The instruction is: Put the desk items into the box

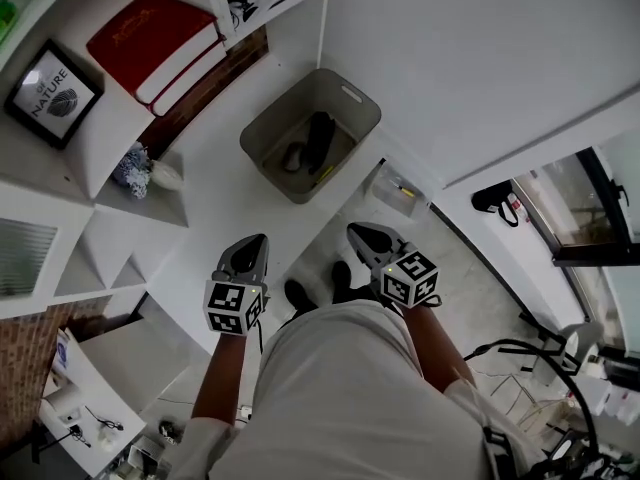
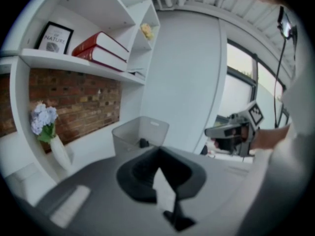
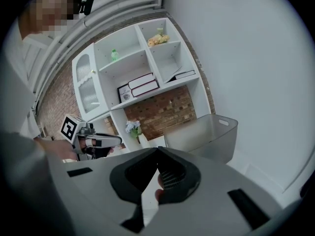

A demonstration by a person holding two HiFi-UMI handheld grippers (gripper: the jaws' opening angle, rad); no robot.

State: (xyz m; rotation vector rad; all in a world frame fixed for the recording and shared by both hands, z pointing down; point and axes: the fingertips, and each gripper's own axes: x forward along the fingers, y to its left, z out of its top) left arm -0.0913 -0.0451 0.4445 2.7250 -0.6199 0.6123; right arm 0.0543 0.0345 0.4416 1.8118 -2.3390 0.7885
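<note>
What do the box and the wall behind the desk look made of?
The box: probably frosted grey plastic, matte; moulded rim and handle slot, translucent walls. The wall: looks like bare red brick, rough; mortar lines show.

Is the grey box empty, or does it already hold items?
Not empty: in the head view, the grey box holds a long black item and a smaller dark one.

head view: overhead, steeply down | gripper views: forward, nearer | shared: box
</note>
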